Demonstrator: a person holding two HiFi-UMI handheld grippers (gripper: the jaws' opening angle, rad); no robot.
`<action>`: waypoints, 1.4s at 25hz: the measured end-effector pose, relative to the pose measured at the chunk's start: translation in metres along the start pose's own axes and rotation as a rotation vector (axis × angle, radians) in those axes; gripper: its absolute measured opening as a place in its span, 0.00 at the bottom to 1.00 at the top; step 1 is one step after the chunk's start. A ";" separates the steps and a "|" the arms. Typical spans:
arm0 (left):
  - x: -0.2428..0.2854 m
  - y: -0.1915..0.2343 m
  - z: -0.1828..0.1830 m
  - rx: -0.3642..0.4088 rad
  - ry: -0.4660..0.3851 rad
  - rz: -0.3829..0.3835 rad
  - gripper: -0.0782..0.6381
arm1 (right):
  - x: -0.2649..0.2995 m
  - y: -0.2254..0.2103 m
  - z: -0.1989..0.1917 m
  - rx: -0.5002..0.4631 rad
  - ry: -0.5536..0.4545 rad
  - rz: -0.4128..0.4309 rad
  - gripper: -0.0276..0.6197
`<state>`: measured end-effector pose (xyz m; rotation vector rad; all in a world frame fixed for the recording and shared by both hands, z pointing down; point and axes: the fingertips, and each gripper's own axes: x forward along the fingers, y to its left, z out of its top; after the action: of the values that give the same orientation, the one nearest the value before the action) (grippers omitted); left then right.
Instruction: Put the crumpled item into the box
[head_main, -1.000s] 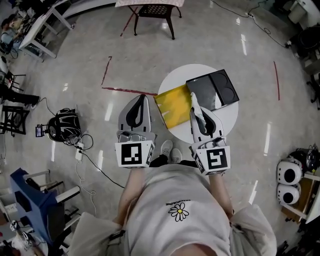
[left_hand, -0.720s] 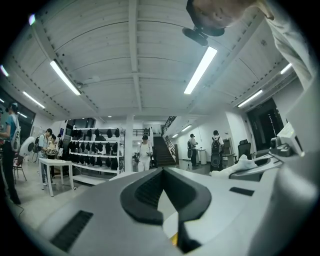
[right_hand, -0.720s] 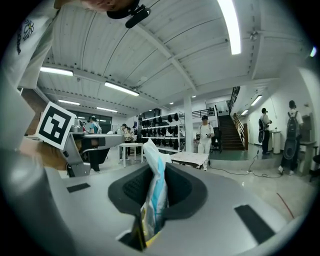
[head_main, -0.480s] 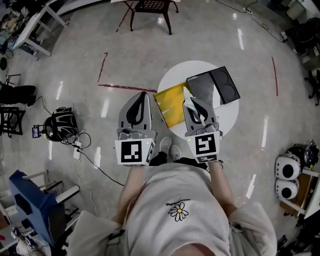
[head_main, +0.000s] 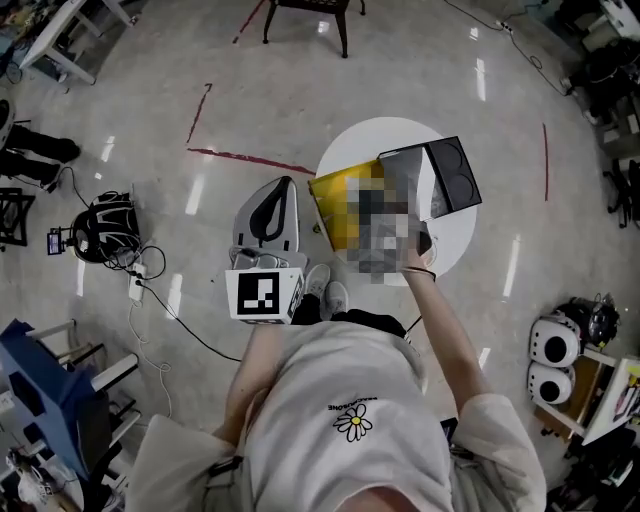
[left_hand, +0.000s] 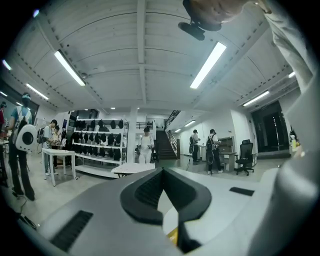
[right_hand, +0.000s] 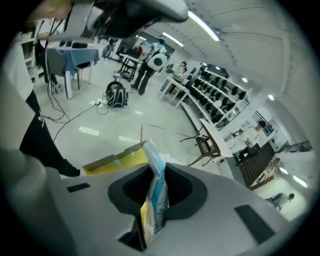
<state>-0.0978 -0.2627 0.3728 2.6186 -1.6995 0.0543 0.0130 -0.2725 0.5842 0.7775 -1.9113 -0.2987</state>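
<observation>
A crumpled white, blue and yellow wrapper (right_hand: 153, 196) stands upright between the jaws of my right gripper (right_hand: 152, 202), which is shut on it. Beyond the jaws in the right gripper view lies the open yellow box (right_hand: 116, 157). In the head view the yellow box (head_main: 338, 205) sits on the round white table (head_main: 365, 145) beside a black tray (head_main: 447, 176). A blurred patch covers my right gripper there, above the box. My left gripper (head_main: 284, 184) hangs left of the table over the floor, shut and empty, its jaws (left_hand: 161, 184) meeting at the tips.
A dark metal chair (head_main: 312, 12) stands beyond the table. On the floor at the left lie a black backpack (head_main: 103, 226) and cables (head_main: 150, 290). Red tape lines (head_main: 245, 160) mark the floor. Two white round devices (head_main: 553, 355) sit at the right.
My right gripper, still holding the wrapper, has moved left from the table's near edge and risen towards the head camera, now above the yellow box. The left gripper has barely moved.
</observation>
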 end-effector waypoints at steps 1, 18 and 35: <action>0.000 0.002 -0.002 -0.007 0.006 0.007 0.11 | 0.011 0.007 -0.005 -0.033 0.022 0.024 0.12; -0.003 0.044 -0.049 -0.059 0.107 0.081 0.11 | 0.086 0.051 -0.045 0.118 0.173 0.230 0.48; 0.002 0.020 -0.040 -0.055 0.078 0.008 0.11 | 0.058 0.070 -0.042 0.152 0.156 0.279 0.51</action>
<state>-0.1157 -0.2708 0.4129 2.5354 -1.6626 0.1065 0.0060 -0.2511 0.6818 0.6029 -1.8802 0.0785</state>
